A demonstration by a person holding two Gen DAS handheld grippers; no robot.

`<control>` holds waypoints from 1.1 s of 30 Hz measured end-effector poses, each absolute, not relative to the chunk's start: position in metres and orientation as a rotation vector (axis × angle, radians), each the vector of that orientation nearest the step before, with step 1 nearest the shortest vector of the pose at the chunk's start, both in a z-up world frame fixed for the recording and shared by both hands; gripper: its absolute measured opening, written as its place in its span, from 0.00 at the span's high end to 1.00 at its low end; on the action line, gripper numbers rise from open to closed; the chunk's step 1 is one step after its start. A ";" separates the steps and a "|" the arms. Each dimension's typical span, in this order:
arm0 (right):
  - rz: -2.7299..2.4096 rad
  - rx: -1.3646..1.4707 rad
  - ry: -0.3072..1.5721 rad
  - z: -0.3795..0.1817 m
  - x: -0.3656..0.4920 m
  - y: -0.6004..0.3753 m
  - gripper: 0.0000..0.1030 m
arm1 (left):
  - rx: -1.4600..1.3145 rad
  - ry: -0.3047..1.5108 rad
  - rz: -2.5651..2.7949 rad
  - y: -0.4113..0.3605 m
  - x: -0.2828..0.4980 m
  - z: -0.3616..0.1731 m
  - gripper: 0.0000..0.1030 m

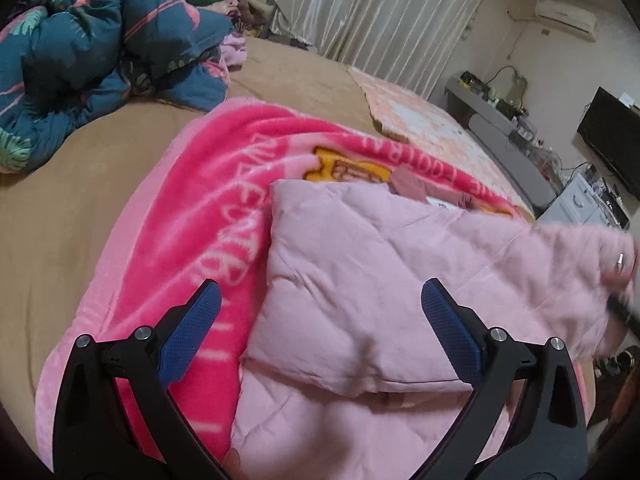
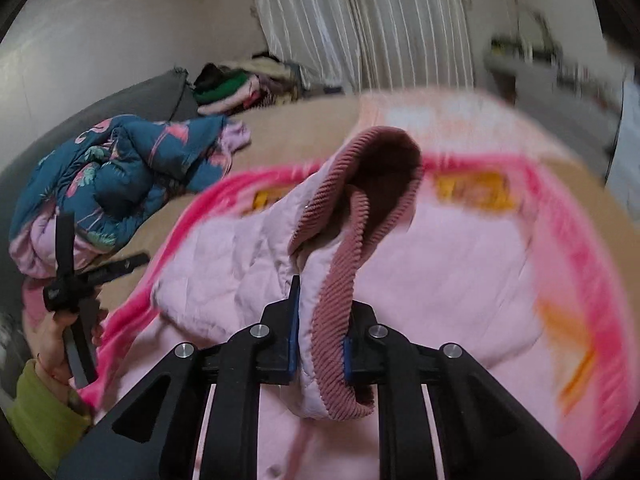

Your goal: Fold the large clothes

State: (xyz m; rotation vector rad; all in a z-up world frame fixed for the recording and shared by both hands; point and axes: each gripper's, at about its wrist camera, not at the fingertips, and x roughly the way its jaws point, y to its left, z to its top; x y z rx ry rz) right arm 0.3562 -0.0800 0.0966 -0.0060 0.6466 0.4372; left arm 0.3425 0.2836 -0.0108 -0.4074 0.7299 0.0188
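Note:
A pale pink quilted jacket [image 1: 360,280] lies partly folded on a hot pink blanket [image 1: 200,200] on the bed. My left gripper [image 1: 320,308] is open and empty, hovering just above the jacket's left part. My right gripper [image 2: 320,336] is shut on the jacket's sleeve [image 2: 272,264] at its dusty-rose ribbed cuff [image 2: 340,304] and holds it up over the jacket body [image 2: 440,280]. The left gripper [image 2: 80,276] also shows at the left of the right wrist view, held in a hand. The right wrist view is blurred by motion.
A blue floral quilt [image 1: 92,52] is bunched at the bed's far left. A pile of clothes [image 2: 240,84] lies by the curtain [image 1: 380,12]. A peach mat [image 1: 420,120] lies past the blanket. A grey desk [image 1: 500,140] and a dark screen [image 1: 608,136] stand at the right.

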 end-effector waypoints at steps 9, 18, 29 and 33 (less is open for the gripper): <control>0.334 0.000 0.705 0.082 0.416 -0.120 0.86 | -0.355 0.735 -0.041 0.257 0.361 -0.022 0.09; 0.233 -0.007 0.777 0.032 0.438 -0.119 0.86 | -0.278 0.718 -0.080 0.234 0.368 -0.027 0.24; 0.148 -0.027 0.821 0.015 0.447 -0.122 0.70 | -0.252 0.816 -0.131 0.220 0.386 -0.056 0.38; 0.105 -0.038 0.762 0.028 0.437 -0.124 0.54 | -0.259 0.833 -0.128 0.220 0.388 -0.064 0.37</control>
